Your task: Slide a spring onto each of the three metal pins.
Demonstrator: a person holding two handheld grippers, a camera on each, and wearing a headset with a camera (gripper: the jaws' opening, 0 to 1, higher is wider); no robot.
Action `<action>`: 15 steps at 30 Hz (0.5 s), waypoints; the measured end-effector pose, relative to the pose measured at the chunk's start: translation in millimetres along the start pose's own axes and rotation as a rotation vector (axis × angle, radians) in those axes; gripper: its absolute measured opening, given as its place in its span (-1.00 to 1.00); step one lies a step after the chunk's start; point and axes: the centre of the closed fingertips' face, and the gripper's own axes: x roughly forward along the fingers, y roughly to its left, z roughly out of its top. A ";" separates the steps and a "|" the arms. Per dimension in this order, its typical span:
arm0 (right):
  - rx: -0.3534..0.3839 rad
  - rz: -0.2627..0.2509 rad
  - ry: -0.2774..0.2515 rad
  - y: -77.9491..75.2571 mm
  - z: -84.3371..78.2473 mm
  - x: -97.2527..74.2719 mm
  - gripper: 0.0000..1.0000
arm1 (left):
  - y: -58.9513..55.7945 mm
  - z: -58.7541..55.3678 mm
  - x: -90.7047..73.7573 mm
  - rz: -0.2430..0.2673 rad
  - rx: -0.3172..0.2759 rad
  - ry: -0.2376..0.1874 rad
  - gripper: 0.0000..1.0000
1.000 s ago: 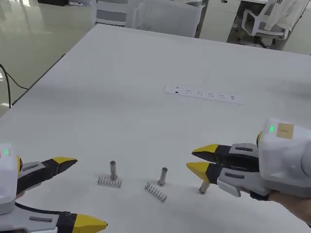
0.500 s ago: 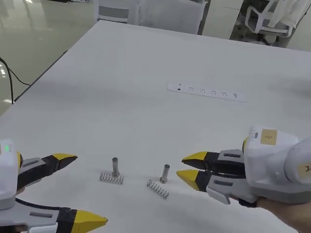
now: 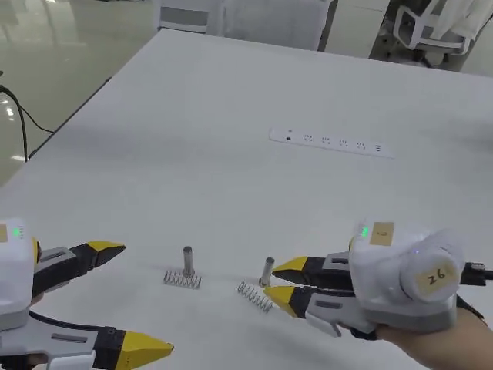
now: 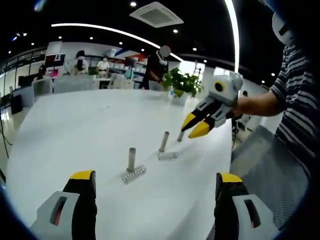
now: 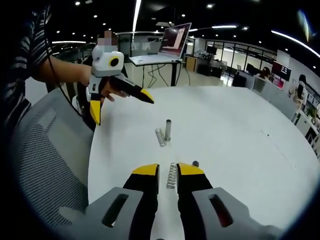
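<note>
Two pins stood upright on the white bench (image 3: 231, 116), both well to the person's side of the power strip (image 3: 331, 145) — the left-hand pin (image 3: 187, 259) farther off from the strip, the right-hand pin (image 3: 267, 270) more nearly below it — and neither wore a spring. Each had one lying flat on the bench, on the side away from the strip. The left-hand spring (image 3: 182, 279) was at the very foot of its pin, and the right-hand spring (image 3: 253, 296) lay just beside its own, askew. By my judgement the task was barely begun: nothing was threaded on either of these pins, so both were yet to be done, and the third of the task's three I could not judge. The right gripper (image 5: 168, 169) hung low on the person's side of the strip, its jaws drawn to a narrow gap but not closed. In the right gripper view the right-hand spring lay lined up with that gap, just ahead of the tips. The jaws clasped nothing that I could make out — whether a tip brushed the spring I could not tell. The left gripper (image 3: 127, 301) sat farthest from the strip, by the bench's near edge, jaws spread wide and empty, touching nothing.
</note>
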 end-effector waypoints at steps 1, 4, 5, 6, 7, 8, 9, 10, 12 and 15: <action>0.002 0.001 0.002 0.1 -1.2 1.8 -0.77 | 0.3 -0.1 -0.1 0.001 -0.001 0.000 0.94; 0.004 0.000 0.018 -0.3 -6.5 7.0 -0.77 | 0.9 0.9 -0.4 0.003 -0.001 -0.004 0.94; 0.006 -0.001 0.021 -0.9 -8.1 8.4 -0.77 | 0.8 1.4 -0.5 0.002 -0.002 -0.005 0.94; 0.011 -0.001 0.026 -1.3 -10.0 9.7 -0.77 | 0.8 1.9 -0.5 0.002 -0.002 -0.007 0.94; 0.012 -0.001 0.033 -1.6 -12.6 11.8 -0.77 | 1.1 1.9 -0.5 0.002 -0.001 -0.008 0.94; 0.013 -0.004 0.038 -2.3 -14.5 13.2 -0.77 | 1.0 1.7 -0.4 0.001 -0.001 -0.006 0.94; 0.019 -0.009 0.047 -3.5 -17.5 15.3 -0.77 | 1.0 1.6 -0.4 0.001 0.000 -0.005 0.94; 0.021 -0.009 0.050 -3.3 -18.9 16.6 -0.77 | 0.9 1.3 -0.4 0.000 0.001 -0.004 0.94; 0.023 -0.009 0.065 -3.2 -23.7 19.9 -0.76 | 1.2 1.0 -0.4 0.001 0.001 -0.003 0.94; 0.020 -0.010 0.091 -3.2 -31.8 24.0 -0.77 | 1.5 0.8 -0.4 0.002 0.000 -0.004 0.94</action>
